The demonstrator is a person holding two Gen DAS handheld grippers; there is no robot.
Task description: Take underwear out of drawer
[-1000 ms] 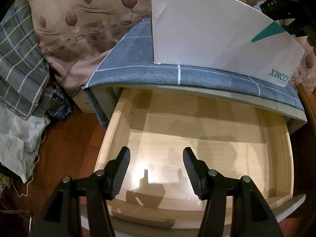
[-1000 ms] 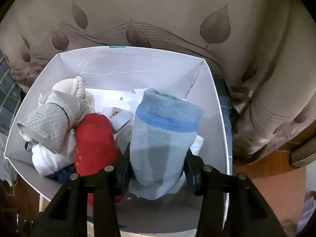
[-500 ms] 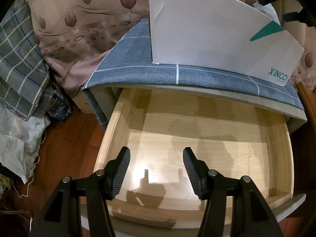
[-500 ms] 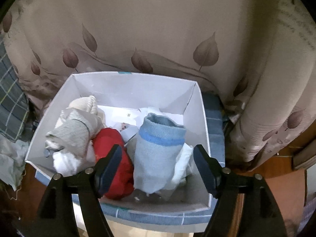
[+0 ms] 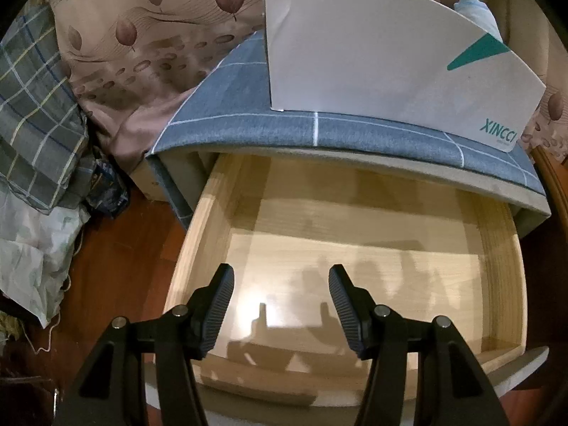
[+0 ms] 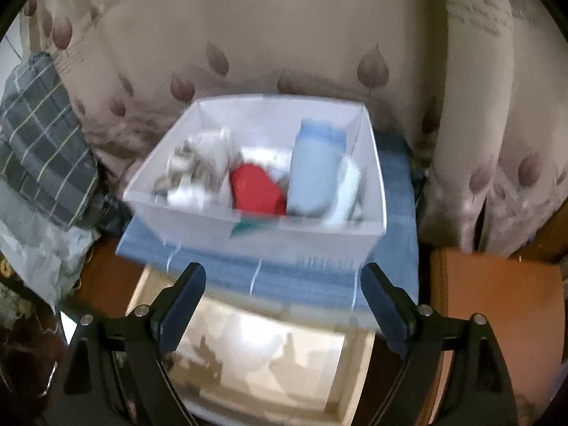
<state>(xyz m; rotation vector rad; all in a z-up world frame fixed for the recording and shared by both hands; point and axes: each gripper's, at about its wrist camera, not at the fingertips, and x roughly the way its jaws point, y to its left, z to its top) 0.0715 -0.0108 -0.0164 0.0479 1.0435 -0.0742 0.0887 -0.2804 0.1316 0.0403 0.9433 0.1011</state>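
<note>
The pale wooden drawer [image 5: 198, 234] stands pulled out, its bare bottom showing only shadows. My left gripper [image 5: 281, 284] hangs open above its front part, nothing between the fingers. A white box [image 6: 198, 218] sits on the blue checked cabinet top [image 6: 397, 191]. Rolled underwear stands in it: a light blue roll [image 6: 314, 174], a red one [image 6: 254, 190], and grey-white pieces [image 6: 193, 168]. My right gripper [image 6: 284, 284] is well back from the box, above the drawer [image 6: 248, 362], its jaws opening wide with nothing between them. The right wrist view is blurred.
A leaf-patterned curtain [image 6: 284, 42] hangs behind the cabinet. Plaid bedding [image 5: 32, 106] and a crumpled pale bag [image 5: 32, 248] lie on the dark wood floor [image 5: 117, 248] at the left. A brown board [image 6: 497, 305] lies at the right.
My right gripper let go of the light blue roll, which stays in the box, and drew back and up while its jaws spread. The left gripper has kept still.
</note>
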